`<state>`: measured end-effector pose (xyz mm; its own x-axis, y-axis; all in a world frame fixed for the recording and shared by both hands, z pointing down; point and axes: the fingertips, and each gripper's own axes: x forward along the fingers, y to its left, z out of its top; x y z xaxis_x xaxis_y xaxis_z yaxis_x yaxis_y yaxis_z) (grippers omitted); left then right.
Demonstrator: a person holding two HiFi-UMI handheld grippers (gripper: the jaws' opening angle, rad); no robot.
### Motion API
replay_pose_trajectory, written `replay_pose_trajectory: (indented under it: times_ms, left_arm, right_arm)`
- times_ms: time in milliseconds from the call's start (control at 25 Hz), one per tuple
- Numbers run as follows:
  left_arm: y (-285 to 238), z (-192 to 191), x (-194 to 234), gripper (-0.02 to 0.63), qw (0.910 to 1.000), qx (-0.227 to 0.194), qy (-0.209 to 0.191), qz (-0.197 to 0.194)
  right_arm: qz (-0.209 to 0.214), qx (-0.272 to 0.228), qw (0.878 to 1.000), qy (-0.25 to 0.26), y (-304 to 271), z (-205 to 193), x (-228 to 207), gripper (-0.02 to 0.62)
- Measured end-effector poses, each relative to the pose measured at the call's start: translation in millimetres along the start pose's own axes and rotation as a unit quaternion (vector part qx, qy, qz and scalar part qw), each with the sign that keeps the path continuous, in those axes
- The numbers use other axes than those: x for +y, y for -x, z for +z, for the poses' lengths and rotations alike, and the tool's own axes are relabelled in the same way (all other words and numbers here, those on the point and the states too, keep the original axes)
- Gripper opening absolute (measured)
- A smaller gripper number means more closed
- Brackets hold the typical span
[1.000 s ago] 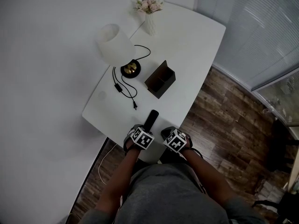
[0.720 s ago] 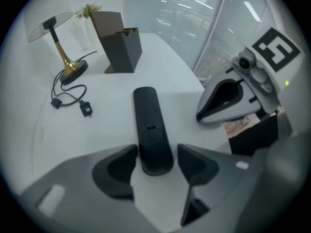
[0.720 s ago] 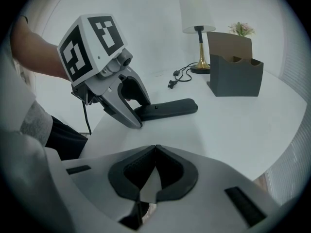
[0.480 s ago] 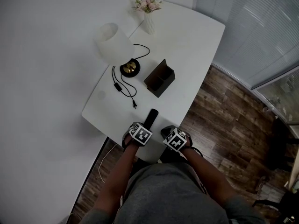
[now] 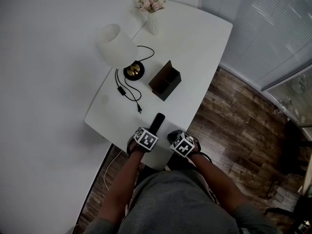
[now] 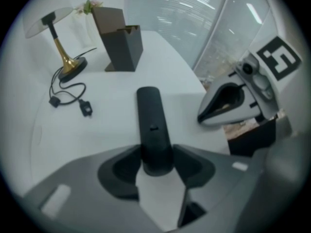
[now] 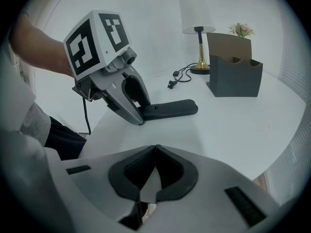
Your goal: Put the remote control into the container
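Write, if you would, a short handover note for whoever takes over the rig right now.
Left gripper: fingers have just been closing and now pinch the near end of the remote control, which lies flat on the table.
Right gripper: shut, empty, beside it.
Container: upright further along the table, apart from the remote.
Done: remote reached.
To do: lift it, put it into the container.

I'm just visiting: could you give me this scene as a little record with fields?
Table: white
Remote control: black, flat, near front edge
Container: dark, open-topped, mid-table, apart from remote
Lamp: beside container
Left hand-held gripper: jaws have just been closing, now gripping remote's near end
Right hand-held gripper: shut, empty
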<state>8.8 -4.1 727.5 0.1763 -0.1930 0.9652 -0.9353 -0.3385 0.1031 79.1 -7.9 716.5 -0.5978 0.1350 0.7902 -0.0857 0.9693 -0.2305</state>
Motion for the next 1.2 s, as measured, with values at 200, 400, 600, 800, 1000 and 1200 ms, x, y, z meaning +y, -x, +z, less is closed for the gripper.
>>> replay_pose_trajectory:
  times_ms: [200,400,600,800,1000,1200]
  left_arm:
    - [2.2,1.8,0.6,0.198,1.0000,-0.006,0.000,0.003]
    - [4.2,0.7,-0.6,0.193,0.9997,-0.022,0.002,0.004]
    - [4.4,1.2,-0.6,0.192,0.9990,-0.045,-0.001,-0.005]
    - [5.6,-2.3,-0.8,0.190,0.9979,-0.057,-0.027,-0.016]
    - [7.1,-4.6,-0.1,0.189,0.9951,-0.082,-0.033,-0.045]
    - [4.5,-3.6,4.5,0.190,0.9900,-0.111,-0.027,-0.083]
  right_arm:
    - [-0.002,0.001,1.000,-0.001,-0.4,0.0,-1.2,0.017]
    - [-0.010,0.006,1.000,-0.013,-0.3,-0.3,-1.4,0.017]
    - [-0.030,0.017,0.999,-0.036,-1.1,-0.7,-3.0,0.017]
    - [-0.052,0.036,0.997,-0.052,-3.8,-0.9,-3.3,0.017]
    - [-0.079,0.051,0.993,-0.077,-4.8,-1.9,-5.4,0.018]
    - [-0.108,0.073,0.983,-0.129,-6.0,0.6,-10.2,0.017]
